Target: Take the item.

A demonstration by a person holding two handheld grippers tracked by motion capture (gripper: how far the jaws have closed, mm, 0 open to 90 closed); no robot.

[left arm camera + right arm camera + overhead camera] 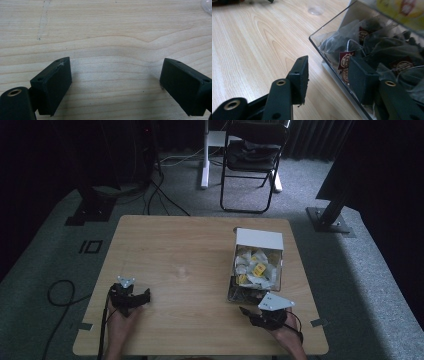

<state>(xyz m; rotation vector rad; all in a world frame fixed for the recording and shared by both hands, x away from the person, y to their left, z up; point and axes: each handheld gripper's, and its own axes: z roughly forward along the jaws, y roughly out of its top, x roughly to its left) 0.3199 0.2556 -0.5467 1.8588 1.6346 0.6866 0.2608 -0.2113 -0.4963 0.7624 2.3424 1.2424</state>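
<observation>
Right gripper, jaws half open around the near wall of the clear plastic box of tea bags by the table's right edge, steadying it; left gripper rests wide open, empty, near the front-left corner.

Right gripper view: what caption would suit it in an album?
Right gripper, black jaws apart, straddling the wall of a clear plastic box of dark tea bags on the light wooden table.

Tea bag labels too blurry
</observation>
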